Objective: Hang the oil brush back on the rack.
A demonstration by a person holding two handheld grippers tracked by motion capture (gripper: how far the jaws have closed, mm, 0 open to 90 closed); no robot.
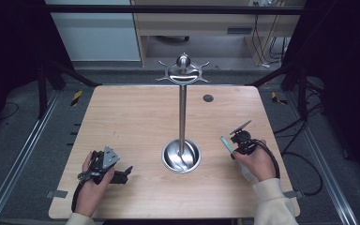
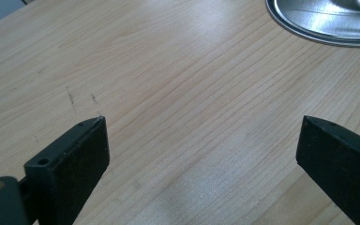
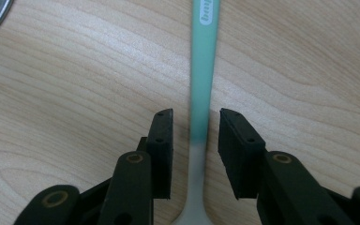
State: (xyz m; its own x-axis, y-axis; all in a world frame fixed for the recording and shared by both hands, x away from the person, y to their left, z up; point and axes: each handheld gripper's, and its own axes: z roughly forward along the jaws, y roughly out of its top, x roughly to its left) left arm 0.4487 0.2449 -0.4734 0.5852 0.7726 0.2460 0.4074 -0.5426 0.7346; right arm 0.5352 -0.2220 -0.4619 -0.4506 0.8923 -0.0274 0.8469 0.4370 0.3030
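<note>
Wooden counter (image 1: 136, 112), rounded corners. Steel stand (image 1: 182, 117) near counter centre: round dish base (image 1: 181, 156) toward the near edge, upright pole, hooked top with ball above the far edge.

Right claw (image 3: 196, 136) near the right edge, toward the near right corner, held in the right hand (image 1: 258, 164). Jaws narrow, one each side of a spoon (image 3: 201, 84), small gaps left on both sides, pads not pressing on it. Spoon lying flat on counter: teal handle pointing away from claw, white lettering near handle end, unreadable; pale whitish part running back between the jaws toward the camera. In high view teal handle tip (image 1: 225, 143) just left of right claw (image 1: 240, 140), between claw and dish base, well apart from the base. Edge of dish base at top left corner of right gripper view.

Left claw (image 2: 201, 154) near the near left corner, held in the left hand (image 1: 91, 185), grey plate on top. Jaws wide, bare wood between them, low over counter; contact with it not clear. Dish base rim (image 2: 318, 28) ahead and to one side in left gripper view, well apart from jaws. In high view left claw (image 1: 126, 171) pointing toward dish base.

Small dark round plug (image 1: 208, 98) in counter toward the far right corner.
</note>
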